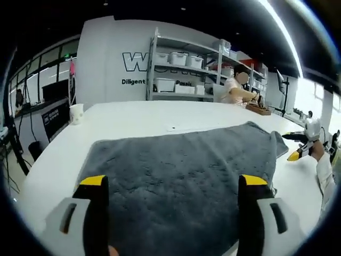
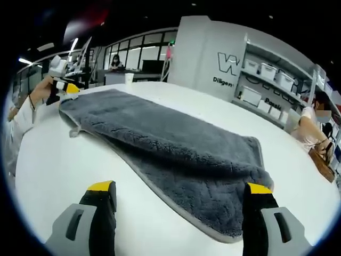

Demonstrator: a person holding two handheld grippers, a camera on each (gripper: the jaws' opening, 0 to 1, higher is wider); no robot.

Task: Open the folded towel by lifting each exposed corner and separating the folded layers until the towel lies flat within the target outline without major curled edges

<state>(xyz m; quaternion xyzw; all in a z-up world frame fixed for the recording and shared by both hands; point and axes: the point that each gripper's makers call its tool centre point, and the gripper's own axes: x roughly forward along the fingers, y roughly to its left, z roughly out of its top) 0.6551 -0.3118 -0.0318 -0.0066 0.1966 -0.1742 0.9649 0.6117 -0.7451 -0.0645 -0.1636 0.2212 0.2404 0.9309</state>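
A grey plush towel (image 1: pixel 181 160) lies on the white table (image 1: pixel 138 117), spread wide under my left gripper (image 1: pixel 173 184), whose yellow-tipped jaws stand far apart above its near edge with nothing between them. In the right gripper view the towel (image 2: pixel 160 133) shows two layers: an upper fold lying on a lower layer that sticks out at the near right corner (image 2: pixel 224 213). My right gripper (image 2: pixel 180 188) is open, hovering just short of that corner. Each gripper also appears in the other's view, hand-held at the towel's end: the right gripper (image 1: pixel 294 154) and the left gripper (image 2: pixel 66 88).
A white paper cup (image 1: pixel 76 113) stands near the table's far left edge. Shelves with white bins (image 1: pixel 178 58) line the wall behind. A person (image 1: pixel 237 88) sits at the table's far side beside a brown object (image 1: pixel 258 109). Bare table (image 2: pixel 58 176) lies on the near side of the towel.
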